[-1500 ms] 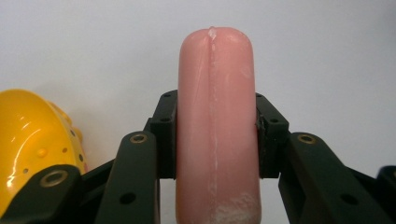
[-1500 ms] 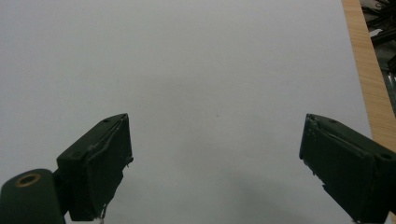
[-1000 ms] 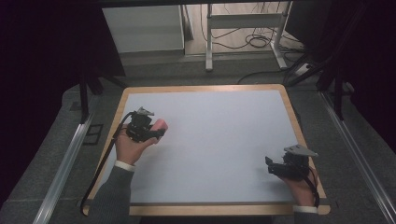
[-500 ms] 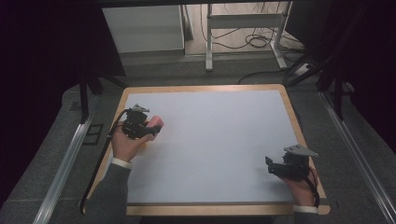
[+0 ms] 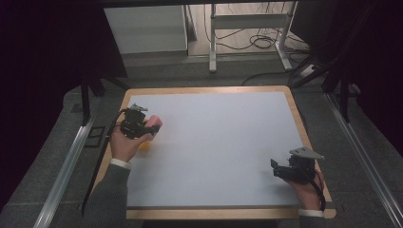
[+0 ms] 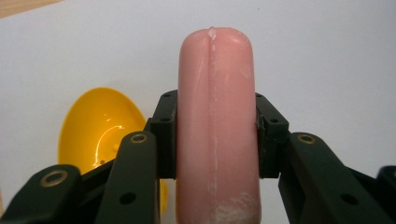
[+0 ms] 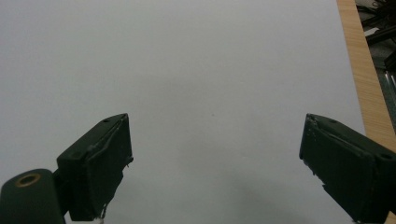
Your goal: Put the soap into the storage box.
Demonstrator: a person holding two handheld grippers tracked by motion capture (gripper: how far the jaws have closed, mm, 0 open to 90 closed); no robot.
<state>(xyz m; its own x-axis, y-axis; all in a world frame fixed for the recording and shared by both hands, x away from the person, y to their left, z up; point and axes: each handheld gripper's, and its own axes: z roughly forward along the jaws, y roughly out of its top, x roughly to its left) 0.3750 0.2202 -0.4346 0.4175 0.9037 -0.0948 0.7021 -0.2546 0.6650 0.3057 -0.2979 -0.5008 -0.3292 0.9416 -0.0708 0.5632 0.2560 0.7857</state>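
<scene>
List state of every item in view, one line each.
left gripper: shut on the pink sausage, held above the table.
pink sausage: clamped between the jaws, sticking out past them.
yellow bowl: lying on the table below the left gripper, its hollow inside facing the camera, nothing in it.
right gripper: open, holding nothing, near the table's right edge.
table: white top, wooden rim.
</scene>
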